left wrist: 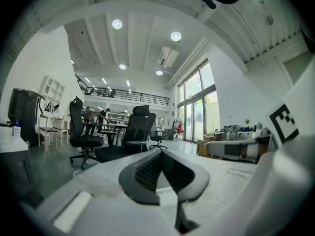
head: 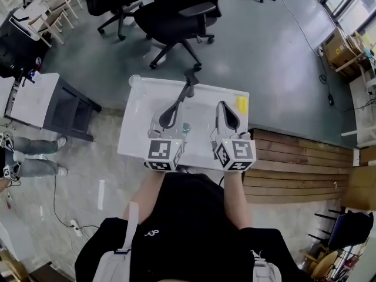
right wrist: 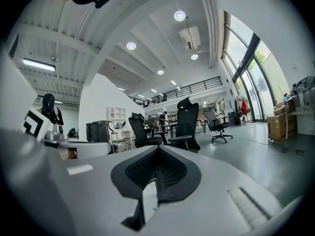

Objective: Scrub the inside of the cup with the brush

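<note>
Table (head: 140,117), left gripper (head: 175,106) closed, right gripper (head: 222,106) closed

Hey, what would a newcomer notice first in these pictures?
The left gripper and right gripper, both shut and empty, are held side by side over a white table. A small yellow object lies near the table's far right corner, and a black office chair stands just beyond the table.

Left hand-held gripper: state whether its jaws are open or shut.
Shut. In the left gripper view the white left hand-held gripper has its black ribbed pads meeting at the tips, with nothing between them.
</note>
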